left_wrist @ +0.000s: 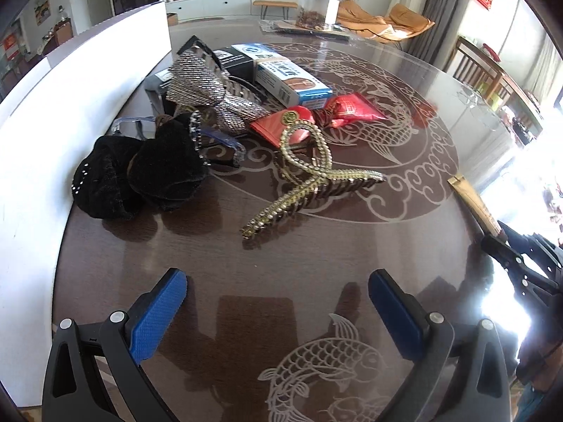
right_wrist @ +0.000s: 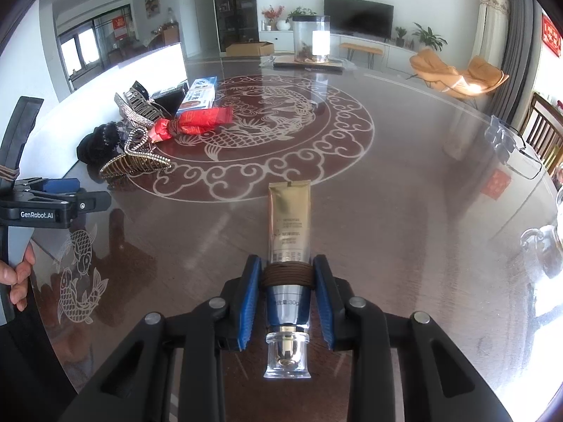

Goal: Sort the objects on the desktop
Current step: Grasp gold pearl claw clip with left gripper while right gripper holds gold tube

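Presently the right gripper [right_wrist: 286, 274] is clamped on the gold tube [right_wrist: 289, 225] at its brown-banded neck, the tube lying on the table [right_wrist: 404, 211] toward the near edge, so the pick-up step is in hand. Left gripper [left_wrist: 278, 302] hangs with jaws apart and nothing between them, near the gold hair claw [left_wrist: 309, 179] in the clutter toward the left edge. Next, judged: lift the 1 tube clear and carry it to its group.

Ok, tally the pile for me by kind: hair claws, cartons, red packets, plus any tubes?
Rhinestone hair claws: 2, gold claw, silver claw
Cardboard cartons: 2, blue-and-white carton, black carton
Red foil packets: 2
Gold cosmetic tube: 1, clamped in right gripper
Total: 7
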The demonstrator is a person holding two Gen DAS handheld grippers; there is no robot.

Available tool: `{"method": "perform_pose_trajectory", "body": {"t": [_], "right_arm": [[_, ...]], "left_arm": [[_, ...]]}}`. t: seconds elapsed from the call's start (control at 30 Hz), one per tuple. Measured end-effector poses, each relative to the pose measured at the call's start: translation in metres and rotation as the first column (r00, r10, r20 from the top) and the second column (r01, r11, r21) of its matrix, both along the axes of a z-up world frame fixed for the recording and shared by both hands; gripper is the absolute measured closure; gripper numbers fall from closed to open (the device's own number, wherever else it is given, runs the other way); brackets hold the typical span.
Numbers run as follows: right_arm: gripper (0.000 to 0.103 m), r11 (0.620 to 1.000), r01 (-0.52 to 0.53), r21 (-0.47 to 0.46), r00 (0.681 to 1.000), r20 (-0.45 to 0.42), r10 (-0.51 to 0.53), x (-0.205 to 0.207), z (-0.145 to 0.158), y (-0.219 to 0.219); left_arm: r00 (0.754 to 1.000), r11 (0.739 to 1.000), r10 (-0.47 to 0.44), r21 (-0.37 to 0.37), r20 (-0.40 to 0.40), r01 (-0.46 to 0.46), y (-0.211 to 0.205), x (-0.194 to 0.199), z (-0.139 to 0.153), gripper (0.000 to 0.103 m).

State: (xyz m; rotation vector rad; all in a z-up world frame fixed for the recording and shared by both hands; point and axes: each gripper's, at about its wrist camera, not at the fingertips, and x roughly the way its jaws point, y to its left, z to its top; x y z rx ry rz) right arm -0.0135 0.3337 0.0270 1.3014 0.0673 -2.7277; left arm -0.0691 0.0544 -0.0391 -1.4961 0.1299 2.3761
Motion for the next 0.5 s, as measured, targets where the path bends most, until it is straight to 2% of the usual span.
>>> {"method": "perform_pose_trajectory", "body": {"t": [0.07, 0.13, 0.37, 0.43, 0.5], "right_arm": [[0.071, 1.0, -0.002, 0.021, 1.0, -0.001, 0.002, -0.001, 0.0, -0.002], [0.071, 1.0, -0.003, 0.02, 1.0, 0.0, 0.003, -0.001, 0.0, -0.001], [0.071, 1.0, -0.004, 0.008, 1.0, 0.001, 0.004, -0.002, 0.0, -0.001], [0.071, 1.0, -0.004, 0.013, 1.0, 0.001, 0.004, -0.002, 0.0, -0.003], [0.071, 1.0, -0.004, 0.012, 1.0, 0.001, 0.004, -0.002, 0.0, -0.004]], "left_arm": [[0.991, 0.99, -0.128, -0.054, 0.031, 0.13, 0.019, -0.001, -0.002, 0.0], [0.978, 0.972, -0.205, -0.114, 0.026, 0.207, 0.034, -0.002, -0.004, 0.0], [0.966, 0.961, -0.257, -0.101, 0.02, 0.258, 0.058, -0.03, -0.004, 0.0], [0.969, 0.965, -0.245, -0.101, -0.016, 0.242, 0.059, -0.031, 0.002, 0.024], [0.976, 0.973, -0.214, -0.093, -0.033, 0.21, 0.056, -0.031, 0.008, 0.073]]}}
